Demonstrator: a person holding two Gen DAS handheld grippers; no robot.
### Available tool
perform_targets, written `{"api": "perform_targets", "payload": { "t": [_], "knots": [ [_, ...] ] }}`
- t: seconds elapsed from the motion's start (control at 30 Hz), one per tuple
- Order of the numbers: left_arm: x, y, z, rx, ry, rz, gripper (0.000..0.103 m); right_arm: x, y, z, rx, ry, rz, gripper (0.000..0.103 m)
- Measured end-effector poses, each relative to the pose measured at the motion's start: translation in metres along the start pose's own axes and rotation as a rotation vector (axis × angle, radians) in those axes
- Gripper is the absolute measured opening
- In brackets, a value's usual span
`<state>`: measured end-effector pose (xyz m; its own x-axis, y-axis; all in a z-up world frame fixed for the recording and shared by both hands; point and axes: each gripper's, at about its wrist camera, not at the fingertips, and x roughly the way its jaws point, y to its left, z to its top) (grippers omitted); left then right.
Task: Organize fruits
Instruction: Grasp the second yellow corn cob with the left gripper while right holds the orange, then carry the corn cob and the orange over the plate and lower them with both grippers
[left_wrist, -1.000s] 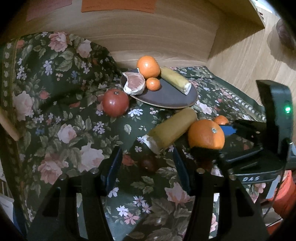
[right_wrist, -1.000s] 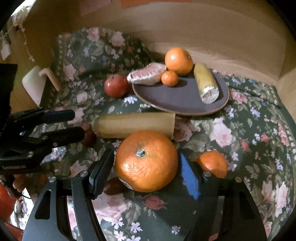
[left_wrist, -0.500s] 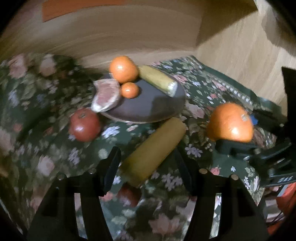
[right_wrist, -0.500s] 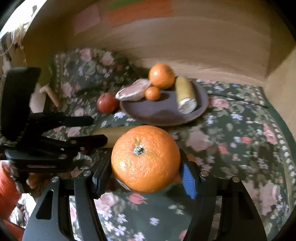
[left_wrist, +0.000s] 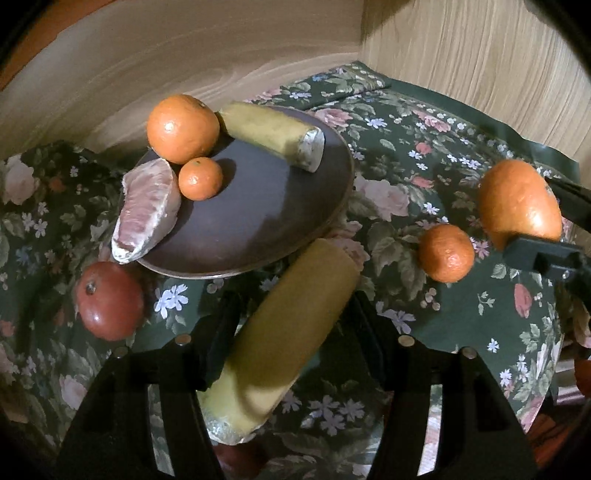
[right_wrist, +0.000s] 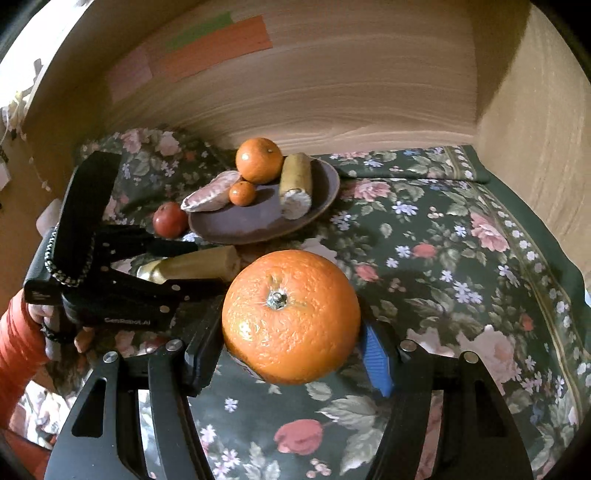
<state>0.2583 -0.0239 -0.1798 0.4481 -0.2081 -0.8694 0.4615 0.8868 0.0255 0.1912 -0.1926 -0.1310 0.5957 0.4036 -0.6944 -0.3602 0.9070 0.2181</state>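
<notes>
A dark brown plate (left_wrist: 258, 221) (right_wrist: 317, 206) holds an orange (left_wrist: 183, 127), a small mandarin (left_wrist: 200, 178), a pomelo wedge (left_wrist: 147, 210) and a cut yellow-green fruit piece (left_wrist: 273, 133). My right gripper (right_wrist: 291, 343) is shut on a large orange (right_wrist: 291, 315) and holds it above the cloth; it also shows in the left wrist view (left_wrist: 519, 201). My left gripper (left_wrist: 291, 325) is open, its fingers on either side of a long yellow-green fruit piece (left_wrist: 280, 339) (right_wrist: 192, 264) lying on the cloth below the plate.
A floral cloth (right_wrist: 443, 258) covers the surface. A red fruit (left_wrist: 109, 301) (right_wrist: 170, 219) lies left of the plate. A loose mandarin (left_wrist: 447, 253) lies to the right. Wooden walls (right_wrist: 332, 92) close the back and right side.
My right gripper has lifted the large orange off the cloth. My left gripper has moved forward, and its fingers now straddle the long yellow-green piece.
</notes>
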Motion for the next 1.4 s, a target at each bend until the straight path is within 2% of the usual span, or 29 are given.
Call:
{"api": "perform_targets", "payload": {
  "t": [0.13, 0.2, 0.27, 0.3, 0.5, 0.77, 0.93, 1.13, 1.4],
  "knots": [
    [0.002, -0.003, 0.002, -0.007, 0.021, 0.011, 0.058, -0.003, -0.007, -0.002, 0.018, -0.007, 0.008, 0.062],
    [-0.002, -0.005, 0.001, -0.014, 0.029, 0.012, 0.053, -0.005, -0.009, -0.003, 0.023, -0.013, 0.010, 0.062],
    [-0.007, -0.004, -0.002, -0.037, 0.037, -0.016, 0.044, -0.006, -0.009, -0.004, 0.024, -0.016, 0.015, 0.062],
    [-0.010, -0.004, -0.005, -0.050, 0.041, -0.036, 0.043, -0.006, -0.009, -0.004, 0.021, -0.016, 0.015, 0.062],
    [-0.009, -0.012, -0.007, -0.015, 0.026, -0.012, 0.042, -0.007, -0.006, -0.003, -0.002, -0.014, 0.014, 0.062],
    [-0.004, -0.011, -0.006, -0.030, -0.023, -0.026, 0.039, -0.007, -0.003, -0.002, -0.009, -0.016, 0.011, 0.062],
    [-0.032, 0.006, -0.012, -0.108, -0.112, -0.050, 0.038, -0.009, 0.000, 0.004, -0.033, -0.016, -0.007, 0.062],
    [-0.072, 0.028, -0.014, -0.163, -0.229, -0.034, 0.037, -0.012, 0.005, 0.022, -0.068, -0.041, -0.027, 0.062],
    [-0.091, 0.050, -0.004, -0.219, -0.311, -0.023, 0.037, -0.010, 0.018, 0.051, -0.113, -0.087, -0.047, 0.062]
  ]
}}
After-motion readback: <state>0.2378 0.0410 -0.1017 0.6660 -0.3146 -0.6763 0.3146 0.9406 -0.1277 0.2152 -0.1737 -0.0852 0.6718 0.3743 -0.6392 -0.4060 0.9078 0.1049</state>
